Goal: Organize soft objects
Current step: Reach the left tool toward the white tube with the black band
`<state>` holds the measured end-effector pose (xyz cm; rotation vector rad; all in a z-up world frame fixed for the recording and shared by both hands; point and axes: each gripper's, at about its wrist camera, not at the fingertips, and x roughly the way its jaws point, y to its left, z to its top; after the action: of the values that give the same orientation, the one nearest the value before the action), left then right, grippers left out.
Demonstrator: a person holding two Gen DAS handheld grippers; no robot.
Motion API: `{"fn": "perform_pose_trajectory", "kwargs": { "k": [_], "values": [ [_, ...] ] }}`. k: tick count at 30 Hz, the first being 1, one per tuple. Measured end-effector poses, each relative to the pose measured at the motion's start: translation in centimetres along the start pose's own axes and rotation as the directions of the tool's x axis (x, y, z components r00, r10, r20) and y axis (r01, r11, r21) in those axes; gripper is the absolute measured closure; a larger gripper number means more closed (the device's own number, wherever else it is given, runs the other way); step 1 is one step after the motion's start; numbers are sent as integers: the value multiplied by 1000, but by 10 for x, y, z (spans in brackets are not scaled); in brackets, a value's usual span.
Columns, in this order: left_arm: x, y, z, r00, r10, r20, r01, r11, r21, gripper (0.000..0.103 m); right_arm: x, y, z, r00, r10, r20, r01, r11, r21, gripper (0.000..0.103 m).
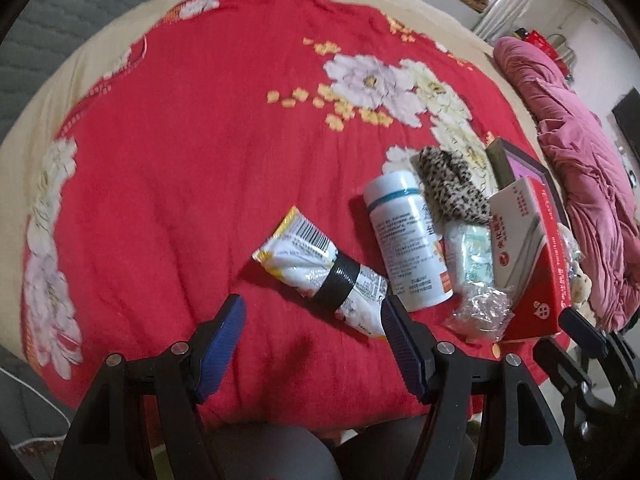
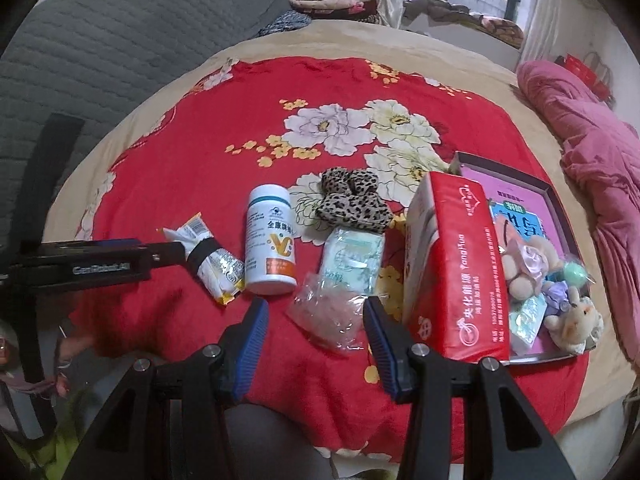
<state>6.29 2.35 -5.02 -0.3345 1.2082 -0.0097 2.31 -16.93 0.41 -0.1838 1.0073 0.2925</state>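
Left wrist: left tongs [image 1: 314, 318] wide open, empty; taped sachet [image 1: 322, 276] just ahead, touching the right pad; light, crinkly, grip at tape.

Right wrist: right tongs [image 2: 316, 320] half-open, empty; bag [image 2: 330, 318] between pads, flimsy, slippery.

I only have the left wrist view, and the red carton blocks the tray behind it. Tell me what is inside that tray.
Observer: The dark-rimmed tray with the pink liner holds a beige plush bear with a pink fabric rose on it.
Operator: Report anything else in it.
Observer: A small green ball sits beside the bear.
Operator: Now give me the right claw's state.
Observer: The right claw is open. The crinkled clear plastic bag shows between its fingers, not pinched.
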Motion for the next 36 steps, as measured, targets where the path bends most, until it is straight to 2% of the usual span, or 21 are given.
{"fn": "perform_pose_trajectory", "kwargs": {
  "k": [10,36],
  "values": [
    [21,-8,6,999,-17,-36,16,1000,-26,31,16,-7,-2,999,12,-42,-11,1000,19,54],
    [50,-13,21,998,20,-52,-23,999,-39,31,40,-10,-3,997,18,-78,-17,1000,14,54]
  ]
}}
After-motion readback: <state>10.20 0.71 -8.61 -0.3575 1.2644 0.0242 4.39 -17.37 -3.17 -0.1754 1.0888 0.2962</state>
